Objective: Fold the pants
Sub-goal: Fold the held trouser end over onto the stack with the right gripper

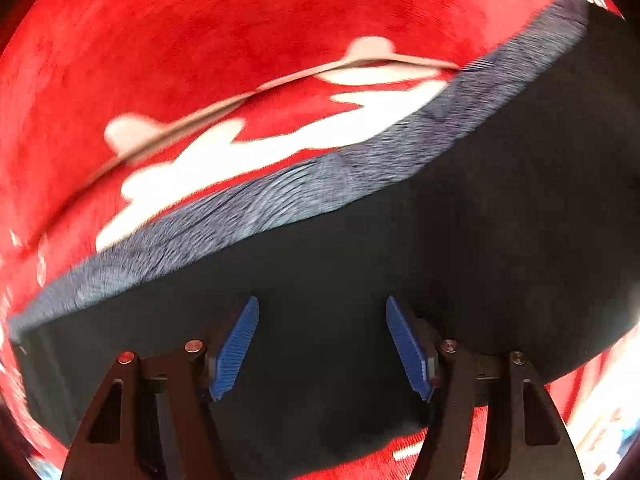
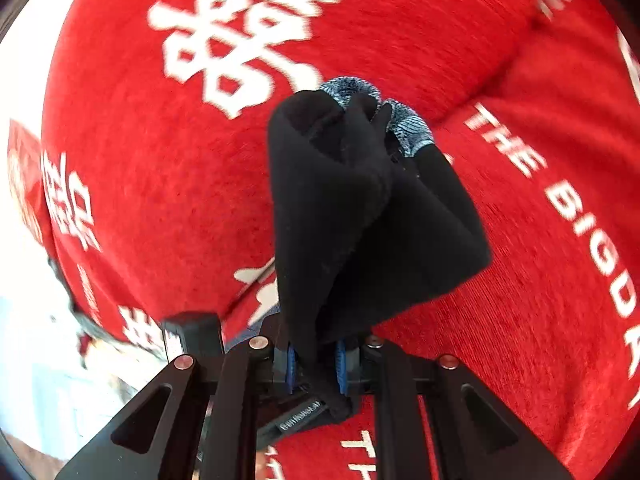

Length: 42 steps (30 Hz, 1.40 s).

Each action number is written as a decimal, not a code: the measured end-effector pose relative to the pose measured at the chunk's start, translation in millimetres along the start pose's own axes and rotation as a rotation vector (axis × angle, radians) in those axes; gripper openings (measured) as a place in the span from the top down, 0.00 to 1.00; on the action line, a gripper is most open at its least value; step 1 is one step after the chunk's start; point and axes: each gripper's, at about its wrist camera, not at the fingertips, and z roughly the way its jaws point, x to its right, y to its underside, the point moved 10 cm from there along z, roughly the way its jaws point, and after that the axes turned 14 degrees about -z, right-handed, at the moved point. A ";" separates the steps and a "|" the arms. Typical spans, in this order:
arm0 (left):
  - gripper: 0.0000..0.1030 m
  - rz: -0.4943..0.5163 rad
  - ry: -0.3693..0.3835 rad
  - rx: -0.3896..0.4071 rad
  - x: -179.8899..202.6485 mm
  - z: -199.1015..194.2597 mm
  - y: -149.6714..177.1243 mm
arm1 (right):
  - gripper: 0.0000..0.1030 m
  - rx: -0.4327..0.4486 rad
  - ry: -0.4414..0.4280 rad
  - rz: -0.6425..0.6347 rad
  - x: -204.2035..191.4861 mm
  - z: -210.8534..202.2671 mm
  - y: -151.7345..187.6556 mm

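The right gripper (image 2: 315, 364) fingers pinch the black pants (image 2: 360, 208) bunched above a red cloth (image 2: 160, 160).

In the left wrist view, the pants (image 1: 400, 280) lie spread flat on the cloth (image 1: 200, 40) that covers the surface beneath. They fill the lower and right part of the view, and their ribbed waistband (image 1: 280, 196) runs along their far edge, slanting from lower left to upper right. A thin cord (image 1: 240, 98) crosses the cloth beyond the waistband. The left claw (image 1: 322, 348) hangs over the pants, jaws apart, with fabric below and between its fingers.

In the right wrist view, the right claw (image 2: 316, 364) pinches a bunched fold of the pants (image 2: 360, 208), which rises away from it above the cloth (image 2: 160, 180), with the waistband (image 2: 408, 128) at the far end.
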 end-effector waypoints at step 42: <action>0.18 -0.301 0.590 -0.298 -213.4 -40.5 53.9 | 0.37 -0.245 -0.143 0.386 -132.2 123.0 163.4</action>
